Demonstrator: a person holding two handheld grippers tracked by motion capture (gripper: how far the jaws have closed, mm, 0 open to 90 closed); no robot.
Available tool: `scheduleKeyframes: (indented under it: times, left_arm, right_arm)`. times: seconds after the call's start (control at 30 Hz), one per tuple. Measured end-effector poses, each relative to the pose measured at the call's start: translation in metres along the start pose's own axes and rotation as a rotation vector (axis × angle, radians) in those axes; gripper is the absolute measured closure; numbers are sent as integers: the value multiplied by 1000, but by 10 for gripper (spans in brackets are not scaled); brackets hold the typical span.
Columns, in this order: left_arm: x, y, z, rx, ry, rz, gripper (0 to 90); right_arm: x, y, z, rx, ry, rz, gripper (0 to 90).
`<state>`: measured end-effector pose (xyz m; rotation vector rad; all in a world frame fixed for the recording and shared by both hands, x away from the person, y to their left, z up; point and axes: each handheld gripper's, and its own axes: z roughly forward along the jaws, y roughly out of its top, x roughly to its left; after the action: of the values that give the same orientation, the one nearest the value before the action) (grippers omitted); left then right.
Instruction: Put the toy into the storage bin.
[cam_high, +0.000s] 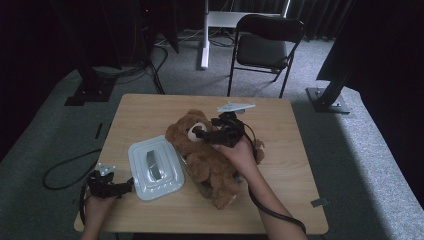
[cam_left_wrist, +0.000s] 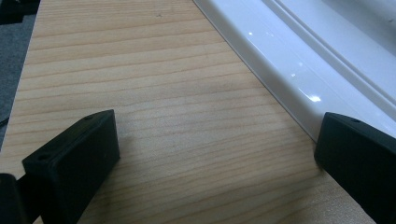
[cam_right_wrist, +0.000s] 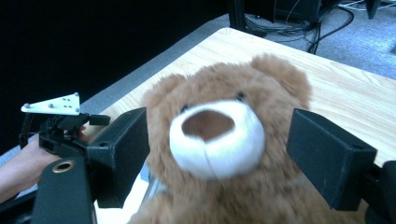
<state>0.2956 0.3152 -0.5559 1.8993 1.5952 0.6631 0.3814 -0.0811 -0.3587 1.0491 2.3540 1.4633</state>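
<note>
The right claw (cam_right_wrist: 217, 149) stands open with its jaws either side of the bear's (cam_high: 205, 155) muzzle, seemingly lined up to grasp the head. The bear lies mid-worktop (cam_high: 280, 125), just right of a white lid (cam_high: 155, 170). The left claw (cam_left_wrist: 210, 154), also open and empty, rests at the near left corner beside the lid's rim, perhaps ready to steady it.

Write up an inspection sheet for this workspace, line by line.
Surface: wooden table, bare around the things.
Job's things: brown teddy bear lying in the middle; white lid flat beside it.
Clutter: nothing seen.
Grippers: left claw open at the lid's edge, holding nothing; right claw open, one jaw each side of the bear's muzzle.
Cables: black cable looping on the floor.
Surroundings: folding chair, grey carpet, dark curtains.
</note>
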Motion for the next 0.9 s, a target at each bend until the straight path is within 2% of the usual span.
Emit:
scheduleKeyframes:
  times: [0.17,0.3,0.37,0.53,0.6,0.73,0.9]
  left_arm:
    - [0,0,0,0,0,0,6]
    - [0,0,0,1,0,1,6]
    - [0,0,0,0,0,0,6]
    - [0,0,0,0,0,0,6]
    - [0,0,0,1,0,1,6]
    - [0,0,0,1,0,1,6]
    - [0,0,0,1,0,1,6]
  right_arm:
    - [0,10,20,23,-24,3,205]
    - [-5,8,31,55,-45,11,225]
    - [-11,3,36,78,-30,19,223]
    - [-19,-9,42,115,43,61,222]
    - [-20,-13,44,129,45,55,222]
    - [-24,-19,44,128,59,83,231]
    - [-23,-25,49,163,41,83,233]
